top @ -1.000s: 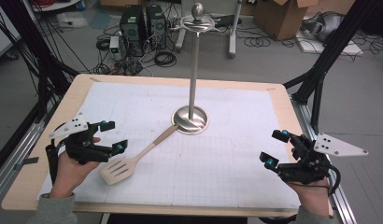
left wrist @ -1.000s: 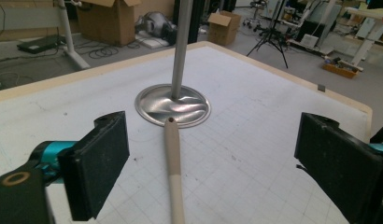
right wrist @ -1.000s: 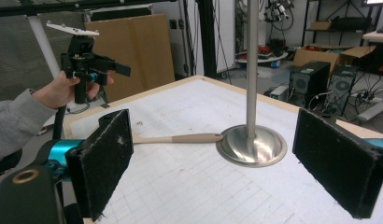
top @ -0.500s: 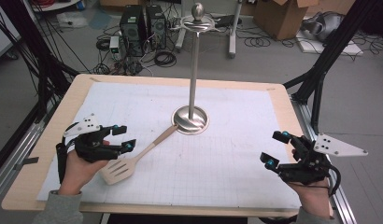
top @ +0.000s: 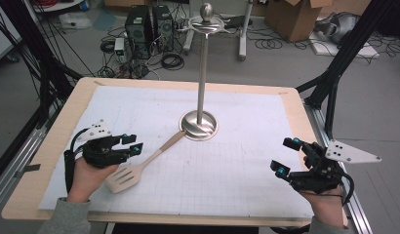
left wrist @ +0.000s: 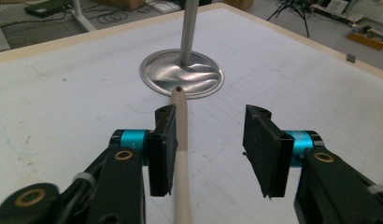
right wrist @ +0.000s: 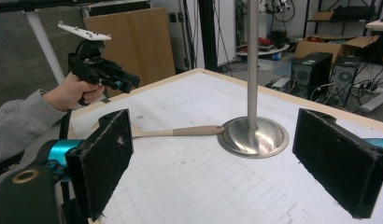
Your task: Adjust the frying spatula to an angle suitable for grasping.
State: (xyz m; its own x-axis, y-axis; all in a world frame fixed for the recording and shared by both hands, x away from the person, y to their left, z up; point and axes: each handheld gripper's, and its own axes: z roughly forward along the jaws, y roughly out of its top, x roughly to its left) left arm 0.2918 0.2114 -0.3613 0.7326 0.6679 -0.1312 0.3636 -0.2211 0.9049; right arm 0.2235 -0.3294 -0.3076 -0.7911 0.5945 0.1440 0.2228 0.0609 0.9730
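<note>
A light wooden slotted spatula (top: 149, 158) lies on the white gridded mat, its handle end touching the base of a metal stand (top: 200, 126) with a tall pole. My left gripper (top: 133, 144) is down over the handle, near the blade. In the left gripper view the handle (left wrist: 181, 140) runs between the jaws of the left gripper (left wrist: 210, 144), right beside the left pad (left wrist: 162, 149), with a clear gap to the right one. These jaws have just been closing and are still open. My right gripper (top: 286, 155) hovers at the right front, wide open and empty; the right gripper view shows its pads (right wrist: 105, 158) far apart.
The mat covers a wooden table (top: 66, 112). The stand's pole (top: 204, 68) rises high at mid-table. Beyond the far edge the floor holds computer towers (top: 149, 27), cables and cardboard boxes (top: 290, 17). Black frame posts (top: 334, 73) flank the table.
The left gripper's jaws have narrowed around the spatula handle and the hand has shifted slightly toward it. The right gripper, the spatula and the stand have not moved.
</note>
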